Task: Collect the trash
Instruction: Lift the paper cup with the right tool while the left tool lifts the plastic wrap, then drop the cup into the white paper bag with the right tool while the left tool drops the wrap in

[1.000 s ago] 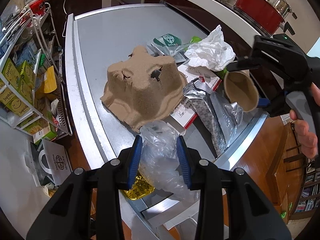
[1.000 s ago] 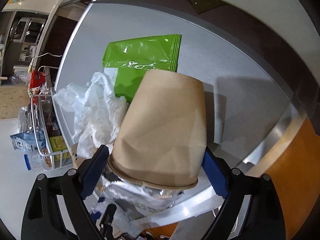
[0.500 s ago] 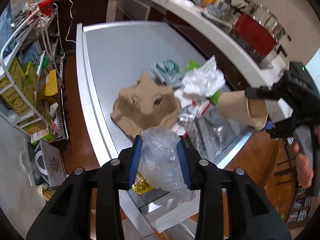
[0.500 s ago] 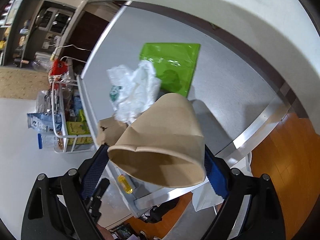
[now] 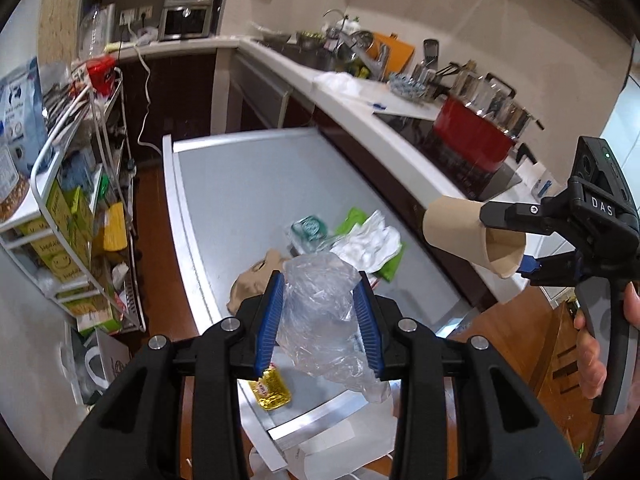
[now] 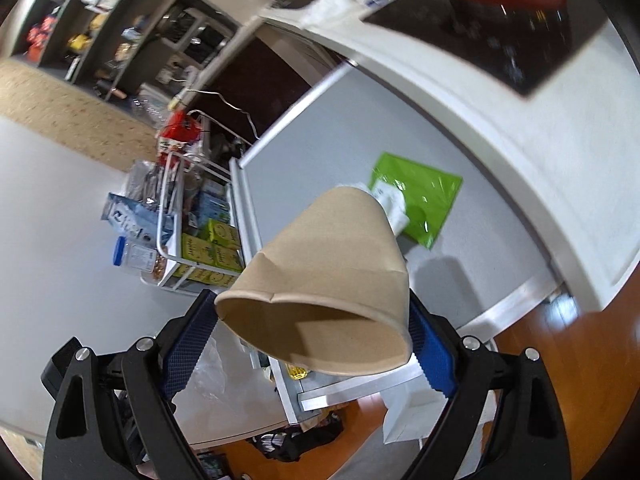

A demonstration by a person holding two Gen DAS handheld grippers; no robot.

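My left gripper (image 5: pixel 320 316) is shut on a crumpled clear plastic bag (image 5: pixel 320 312), held in the air above the grey table (image 5: pixel 248 192). My right gripper (image 6: pixel 308 328) is shut on a dented brown paper cup (image 6: pixel 332 268), its mouth turned toward the camera; the left wrist view shows that cup (image 5: pixel 468 236) high at the right, over the table's edge. On the table below lie a brown pulp cup carrier (image 5: pixel 252 280), a white crumpled paper (image 5: pixel 368 240), a green pouch (image 6: pixel 420 196) and a wrapper with a green round label (image 5: pixel 308 228).
A wire rack (image 5: pixel 80 216) with yellow boxes stands left of the table. A white counter (image 5: pixel 360 108) with a red pot (image 5: pixel 472 140) runs behind it. A yellow bottle (image 5: pixel 272 388) and white paper bags (image 6: pixel 408 412) sit below the table's near end on the wooden floor.
Both grippers have risen well above the table with their loads. The plastic bag left the tabletop. The cup rolled so that its mouth faces the right camera.
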